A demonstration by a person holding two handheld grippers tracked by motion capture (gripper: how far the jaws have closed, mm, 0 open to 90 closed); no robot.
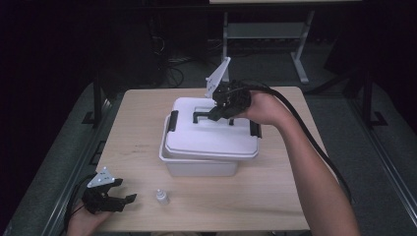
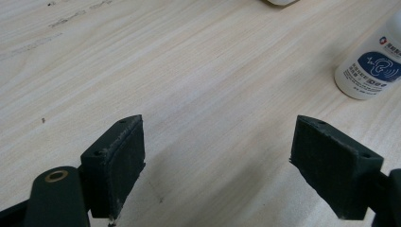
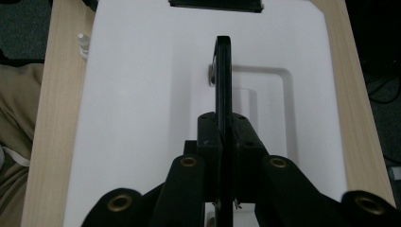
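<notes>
Two grippers were at work over a light wooden table (image 1: 275,196). The right gripper (image 1: 216,114) hung over a white plastic storage box (image 1: 196,167) in the middle of the table, its jaws pinched tight on the black carry handle (image 3: 223,75) of the box's white lid (image 1: 206,140). In the right gripper view the handle stood on edge between the two pads, rising out of the moulded recess in the lid top. Seen from the high view, the lid sat askew on the box, tilted and overhanging the near rim rather than seated flat, with a black side latch (image 1: 172,121) at its left end and another at its right. The left gripper (image 1: 125,200) rested low at the near left corner of the table, well apart from the box, its jaws spread wide with nothing but bare wood between them. Just beside it, toward the box, stood a small white dropper bottle (image 1: 162,197) with a blue ear symbol on its label (image 2: 378,66), upright and untouched.
</notes>
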